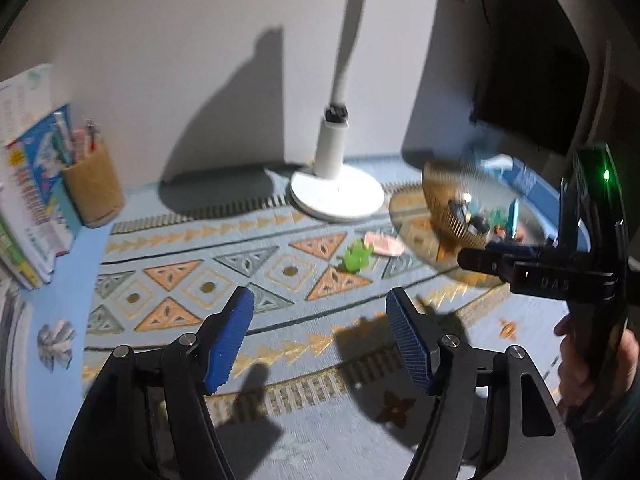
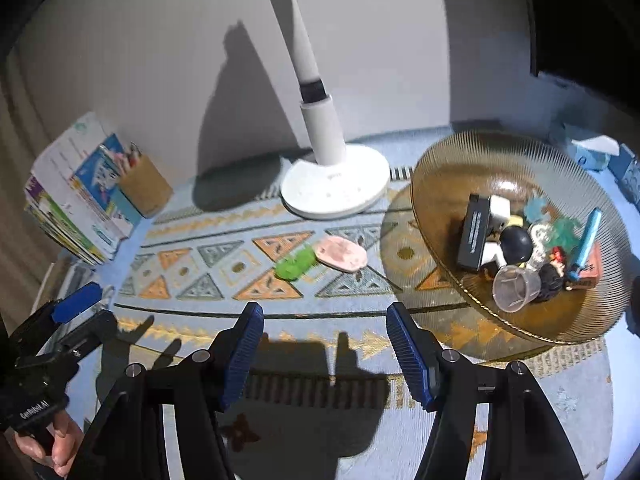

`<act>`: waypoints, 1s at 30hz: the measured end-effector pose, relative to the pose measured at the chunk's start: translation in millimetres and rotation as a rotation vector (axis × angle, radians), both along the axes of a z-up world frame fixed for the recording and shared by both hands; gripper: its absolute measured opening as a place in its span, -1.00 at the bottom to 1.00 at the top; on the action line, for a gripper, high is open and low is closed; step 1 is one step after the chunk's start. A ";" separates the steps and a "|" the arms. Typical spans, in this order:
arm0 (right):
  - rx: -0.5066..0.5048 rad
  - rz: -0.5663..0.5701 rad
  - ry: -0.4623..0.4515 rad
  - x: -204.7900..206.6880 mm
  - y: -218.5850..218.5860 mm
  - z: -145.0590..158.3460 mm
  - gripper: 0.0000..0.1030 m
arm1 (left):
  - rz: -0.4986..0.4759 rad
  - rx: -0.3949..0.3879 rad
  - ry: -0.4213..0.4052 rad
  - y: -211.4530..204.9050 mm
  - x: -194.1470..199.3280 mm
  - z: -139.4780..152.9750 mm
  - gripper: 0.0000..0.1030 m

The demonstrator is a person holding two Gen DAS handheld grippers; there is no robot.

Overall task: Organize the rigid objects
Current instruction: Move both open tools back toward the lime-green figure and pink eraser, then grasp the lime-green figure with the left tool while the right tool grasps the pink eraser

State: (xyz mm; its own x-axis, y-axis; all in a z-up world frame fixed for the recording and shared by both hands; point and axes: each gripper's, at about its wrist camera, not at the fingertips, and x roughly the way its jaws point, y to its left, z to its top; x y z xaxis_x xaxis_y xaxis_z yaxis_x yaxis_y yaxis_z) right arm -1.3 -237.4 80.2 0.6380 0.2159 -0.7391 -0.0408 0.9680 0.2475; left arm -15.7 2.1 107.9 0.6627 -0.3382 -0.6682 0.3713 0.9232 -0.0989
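Note:
A small green toy point(image 2: 295, 264) and a flat pink piece point(image 2: 341, 255) lie side by side on the patterned cloth, ahead of both grippers. In the left wrist view the green toy point(image 1: 356, 258) and pink piece point(image 1: 383, 242) sit beyond my left gripper point(image 1: 320, 300), which is open and empty. My right gripper point(image 2: 324, 316) is open and empty too, above the cloth. A ribbed amber bowl point(image 2: 444, 168) at the right holds several small toys, a black box point(image 2: 474, 236) and a clear cup point(image 2: 514, 288). The right gripper's body point(image 1: 560, 276) shows in the left view.
A white desk lamp base point(image 2: 334, 190) stands at the back centre. Books point(image 2: 76, 196) and a tan pen holder point(image 2: 144, 186) stand at the back left. A blue box point(image 2: 592, 152) sits behind the bowl. A hand point(image 2: 52, 440) grips the left gripper's handle.

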 end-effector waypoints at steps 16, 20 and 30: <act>-0.024 0.017 0.067 63.0 -6.1 -60.9 0.20 | -0.165 0.160 0.139 -91.0 108.2 -85.1 0.20; -0.015 0.033 0.061 67.8 -7.0 -66.2 0.18 | -0.189 0.143 0.157 -98.8 120.9 -91.1 -0.02; -0.097 0.013 0.025 86.7 14.8 -74.0 0.17 | -0.112 0.036 0.156 -65.8 128.3 -89.7 -0.44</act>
